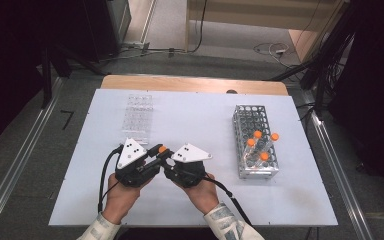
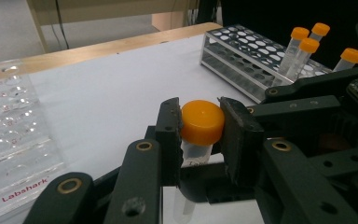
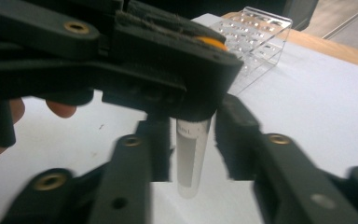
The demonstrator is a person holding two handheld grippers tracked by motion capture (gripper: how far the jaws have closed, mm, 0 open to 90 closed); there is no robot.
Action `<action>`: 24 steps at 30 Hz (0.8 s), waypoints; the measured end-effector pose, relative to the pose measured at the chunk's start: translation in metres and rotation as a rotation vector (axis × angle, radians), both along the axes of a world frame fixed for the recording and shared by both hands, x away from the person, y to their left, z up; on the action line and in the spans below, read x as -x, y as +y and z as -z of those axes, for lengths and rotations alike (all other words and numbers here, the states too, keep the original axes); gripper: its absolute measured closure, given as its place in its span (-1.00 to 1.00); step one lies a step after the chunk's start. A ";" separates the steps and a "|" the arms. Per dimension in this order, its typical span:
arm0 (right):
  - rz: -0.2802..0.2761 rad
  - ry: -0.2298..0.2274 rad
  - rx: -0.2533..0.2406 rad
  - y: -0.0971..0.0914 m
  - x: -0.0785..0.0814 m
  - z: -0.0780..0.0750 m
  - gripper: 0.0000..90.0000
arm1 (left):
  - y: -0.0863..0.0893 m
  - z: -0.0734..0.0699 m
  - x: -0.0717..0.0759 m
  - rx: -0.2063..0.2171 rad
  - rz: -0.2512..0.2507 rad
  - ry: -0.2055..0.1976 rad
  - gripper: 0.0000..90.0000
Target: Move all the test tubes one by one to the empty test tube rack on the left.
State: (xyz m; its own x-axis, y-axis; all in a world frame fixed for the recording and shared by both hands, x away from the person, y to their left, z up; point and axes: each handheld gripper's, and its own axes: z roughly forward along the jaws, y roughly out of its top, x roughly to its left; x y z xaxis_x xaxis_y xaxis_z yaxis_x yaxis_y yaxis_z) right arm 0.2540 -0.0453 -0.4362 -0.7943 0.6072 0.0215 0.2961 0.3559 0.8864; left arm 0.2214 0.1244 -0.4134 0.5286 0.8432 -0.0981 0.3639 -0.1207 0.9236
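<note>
Right, both my hands sit near-centre, grippers nose to nose. Left gripper point(image 2: 200, 140) pinches the tube point(image 2: 196, 135) by its orange cap point(image 2: 202, 121), upright above the white tabletop point(image 1: 200, 120); right gripper point(image 3: 193, 144) spread w/ tube between, not touching. Metal rack point(image 1: 255, 142) right, clear rack point(image 1: 139, 116) far left.

On the worktop point(image 1: 195, 200), we see the clear well plate point(image 1: 139, 114) lying at far left and the tube rack point(image 1: 254, 142) at right, well apart, four capped tubes point(image 1: 260, 145) standing in the rack's near end. Between and before them, the left hand-held gripper point(image 1: 156, 156) and right hand-held gripper point(image 1: 168, 159) meet at one tube point(image 2: 200, 135), held upright above the worktop.
</note>
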 end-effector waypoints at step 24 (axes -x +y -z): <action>0.053 0.068 -0.002 -0.063 0.000 0.010 -0.35 | 0.007 0.006 -0.012 0.022 -0.047 0.029 0.55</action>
